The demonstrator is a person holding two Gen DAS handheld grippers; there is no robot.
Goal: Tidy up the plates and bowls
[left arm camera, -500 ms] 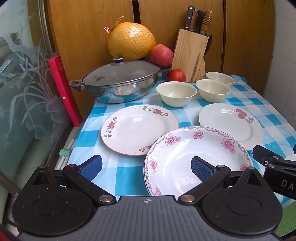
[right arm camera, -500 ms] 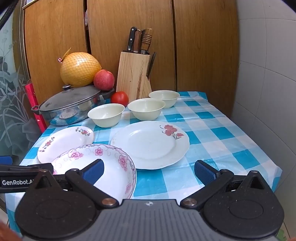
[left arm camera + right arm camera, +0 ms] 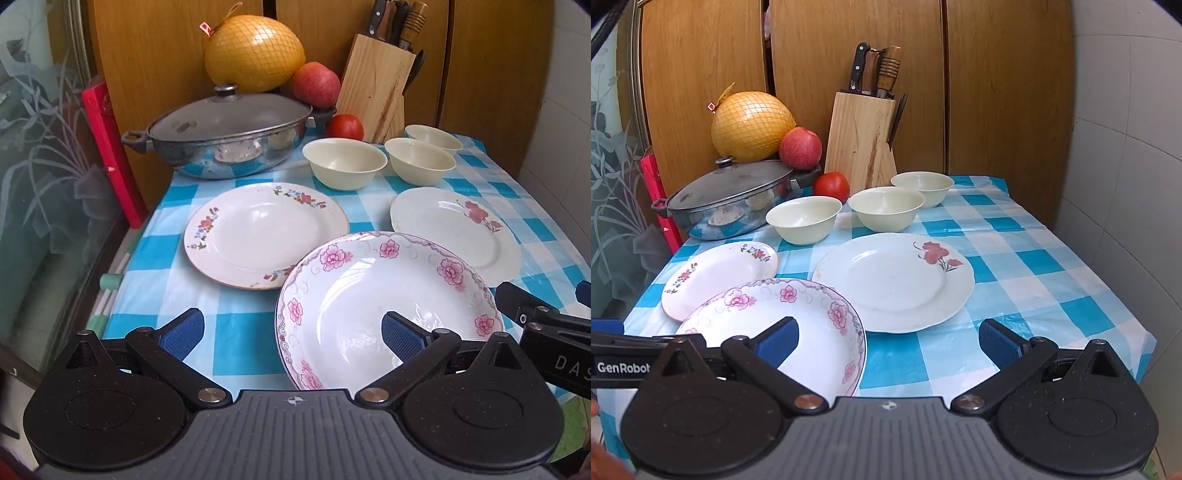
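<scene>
Nothing shifted; pink-flowered plate (image 3: 388,306) overhanging tablecloth (image 3: 1052,266) edge, right side bare.

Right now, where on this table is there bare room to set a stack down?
The checked cloth is bare right of the red-flower plate, out to the tiled wall. It is crowded at the back left: pot, tomato, three bowls.

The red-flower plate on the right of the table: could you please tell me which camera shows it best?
The right wrist view: there the red-flower plate lies whole and near the picture's middle, its flower clear and the full rim visible. In the left wrist view the same plate sits toward the right edge, and the pink-flower plate covers its near rim.
</scene>
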